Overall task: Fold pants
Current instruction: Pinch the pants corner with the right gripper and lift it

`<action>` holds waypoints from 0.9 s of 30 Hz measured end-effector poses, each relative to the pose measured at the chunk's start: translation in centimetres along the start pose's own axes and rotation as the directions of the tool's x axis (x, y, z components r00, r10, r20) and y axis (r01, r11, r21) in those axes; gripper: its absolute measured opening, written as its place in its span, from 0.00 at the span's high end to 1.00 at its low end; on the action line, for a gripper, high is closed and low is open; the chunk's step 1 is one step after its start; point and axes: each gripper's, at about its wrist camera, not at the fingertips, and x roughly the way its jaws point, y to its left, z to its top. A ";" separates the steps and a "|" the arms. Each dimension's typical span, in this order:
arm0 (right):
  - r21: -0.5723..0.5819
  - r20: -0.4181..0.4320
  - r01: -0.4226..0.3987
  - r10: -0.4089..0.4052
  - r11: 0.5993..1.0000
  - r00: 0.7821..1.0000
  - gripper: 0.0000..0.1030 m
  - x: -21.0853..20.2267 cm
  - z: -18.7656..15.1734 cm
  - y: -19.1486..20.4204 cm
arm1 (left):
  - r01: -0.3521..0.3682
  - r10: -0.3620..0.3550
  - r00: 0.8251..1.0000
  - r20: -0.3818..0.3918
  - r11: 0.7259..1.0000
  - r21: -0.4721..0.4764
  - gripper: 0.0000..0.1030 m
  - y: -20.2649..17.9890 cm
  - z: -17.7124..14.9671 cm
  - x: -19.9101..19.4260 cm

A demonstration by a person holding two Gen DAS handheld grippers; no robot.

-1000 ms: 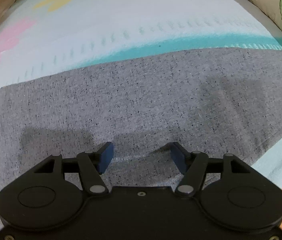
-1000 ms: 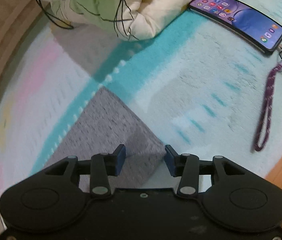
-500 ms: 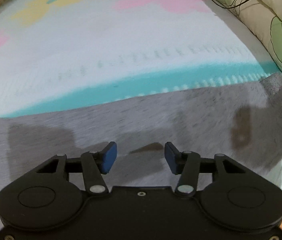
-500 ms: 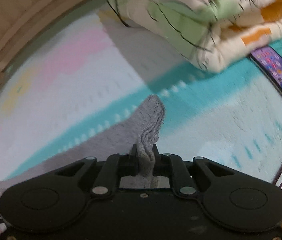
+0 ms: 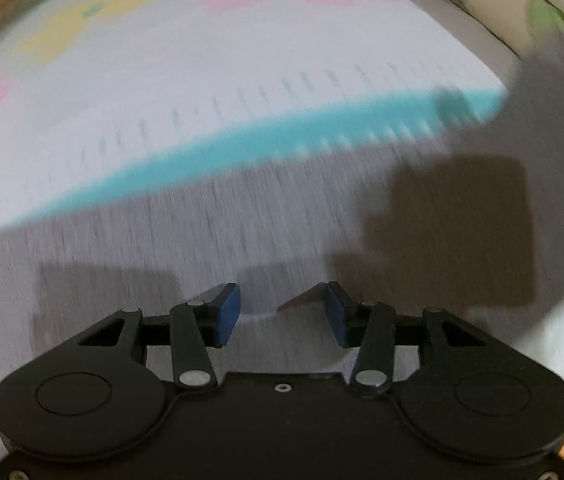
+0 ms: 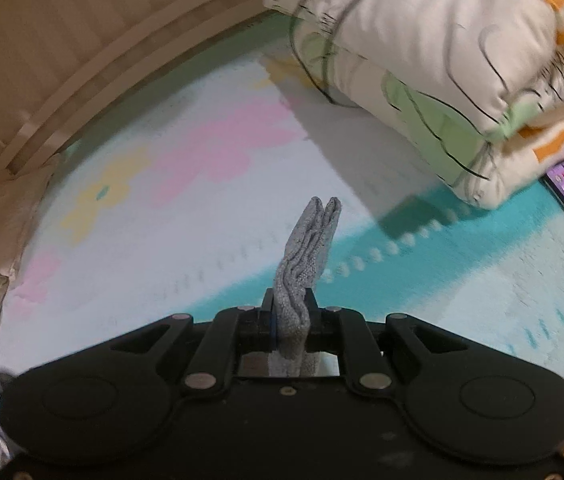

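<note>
I'm pinching a corner of the grey pants (image 6: 306, 248) in my right hand-held gripper (image 6: 290, 322); my left hand-held gripper (image 5: 282, 314), jaws closing on nothing, is hovering over pants lying flat beside the teal stripe (image 5: 241, 148). Fold barely starting.

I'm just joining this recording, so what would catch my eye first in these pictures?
The right gripper, shut on a bunched corner of the grey pants, holds it up above the pastel blanket. The left gripper, jaws closing with nothing clamped, hovers over the flat grey cloth. A folded quilt sits upper right.
</note>
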 end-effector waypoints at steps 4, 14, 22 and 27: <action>-0.042 0.022 -0.030 0.031 0.999 0.999 0.88 -1.4 0.1 3.2 | 0.037 -0.035 0.999 -0.030 0.996 0.086 0.45 0.6 -2.6 -1.5; -0.236 0.011 -0.225 0.234 0.945 0.972 0.88 -4.2 -3.4 17.7 | -0.164 0.179 0.983 0.046 0.958 -0.234 0.45 15.3 -1.0 -7.6; -0.469 -0.135 -0.327 0.300 0.821 0.944 0.88 0.3 -14.1 30.3 | -0.244 0.347 0.936 0.067 0.773 -0.585 0.47 27.7 -3.3 -10.4; -0.558 -0.269 -0.349 0.233 0.753 0.935 0.77 5.2 -20.8 34.2 | -0.236 0.285 0.958 -0.017 0.757 -0.609 0.47 29.9 -6.2 -8.9</action>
